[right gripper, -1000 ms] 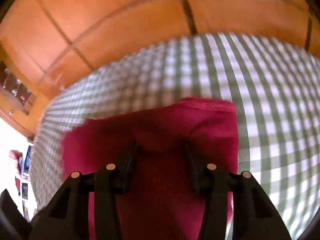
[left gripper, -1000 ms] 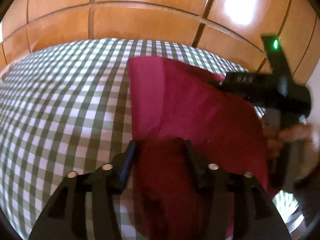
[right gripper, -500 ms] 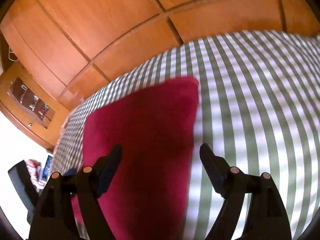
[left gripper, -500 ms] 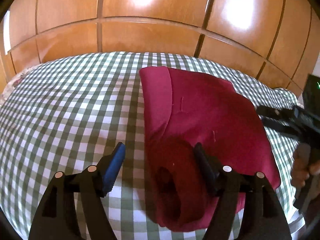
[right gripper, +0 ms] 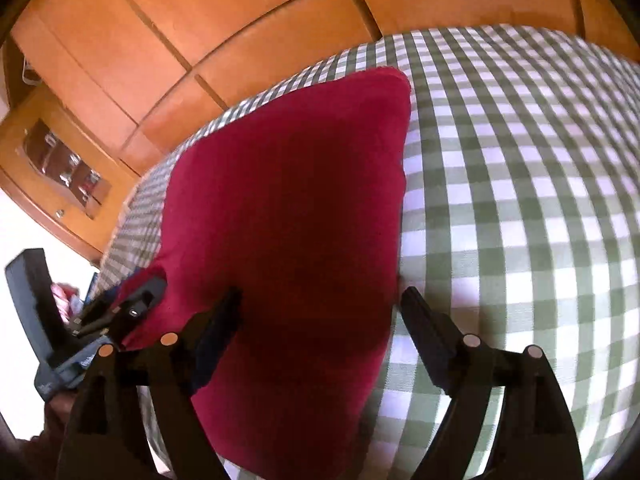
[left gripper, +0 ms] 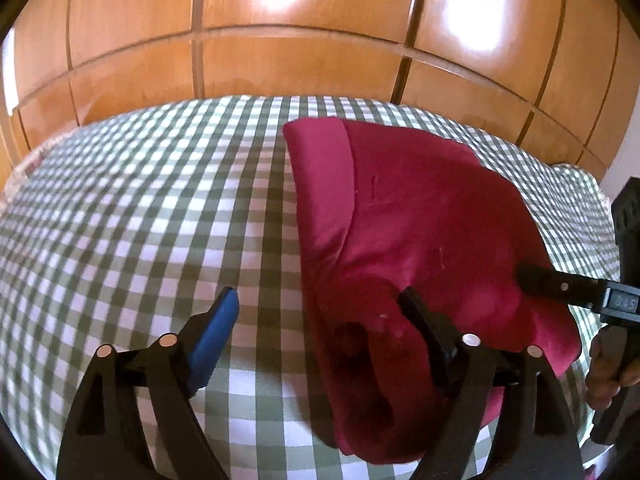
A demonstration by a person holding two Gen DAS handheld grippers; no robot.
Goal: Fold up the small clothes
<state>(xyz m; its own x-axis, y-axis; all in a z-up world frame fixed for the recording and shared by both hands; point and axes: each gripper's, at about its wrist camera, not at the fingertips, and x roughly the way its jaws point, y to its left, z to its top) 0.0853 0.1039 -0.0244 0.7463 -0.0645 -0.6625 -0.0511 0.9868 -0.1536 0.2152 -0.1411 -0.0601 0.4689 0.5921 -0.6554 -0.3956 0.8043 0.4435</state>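
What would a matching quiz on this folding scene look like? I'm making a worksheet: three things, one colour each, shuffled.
Things:
1. garment
2. bed cover
3. cabinet doors

Colours:
a. green and white check
b. orange-brown wood
c. crimson red

Pairs: 1-c, 2-a, 3-b

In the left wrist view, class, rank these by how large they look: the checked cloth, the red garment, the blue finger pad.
1. checked cloth, spreading widest across the picture.
2. red garment, lying on it.
3. blue finger pad, smallest, even though it is nearest the camera.
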